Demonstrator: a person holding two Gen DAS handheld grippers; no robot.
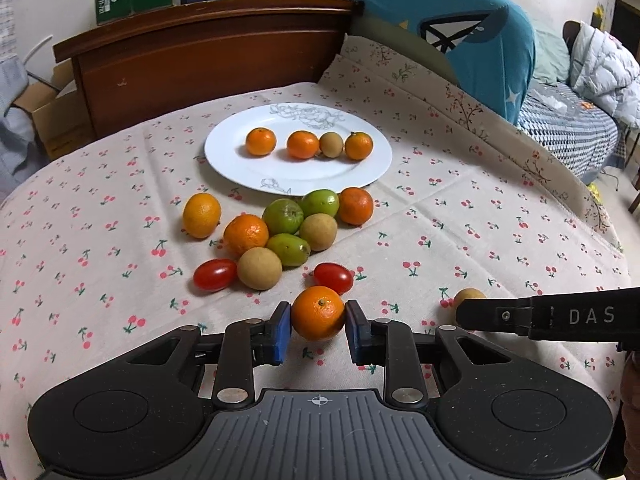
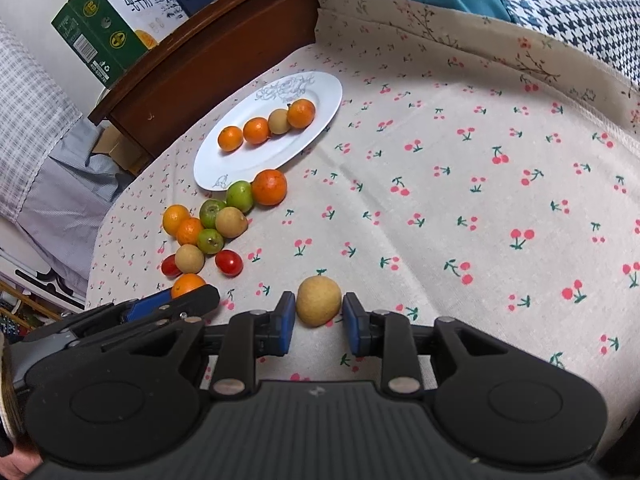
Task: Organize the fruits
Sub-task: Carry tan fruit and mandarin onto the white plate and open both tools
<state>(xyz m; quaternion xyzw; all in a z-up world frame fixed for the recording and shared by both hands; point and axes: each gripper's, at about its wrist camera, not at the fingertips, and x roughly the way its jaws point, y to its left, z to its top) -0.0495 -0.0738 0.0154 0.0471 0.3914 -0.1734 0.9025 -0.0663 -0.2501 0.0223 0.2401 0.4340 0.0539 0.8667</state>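
The left claw [image 1: 318,330] was clenched on a small orange [image 1: 318,312] low in the frame; the right claw [image 2: 318,322] bracketed a tan longan [image 2: 318,300], pads barely off it. Next, I judged, both needed carrying up to the white plate [image 1: 240,168] at upper centre.

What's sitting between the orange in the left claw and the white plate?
A loose cluster of fruit on the cherry-print cloth: oranges, green fruits, tan longans and two cherry tomatoes. Left wrist view shows it best.
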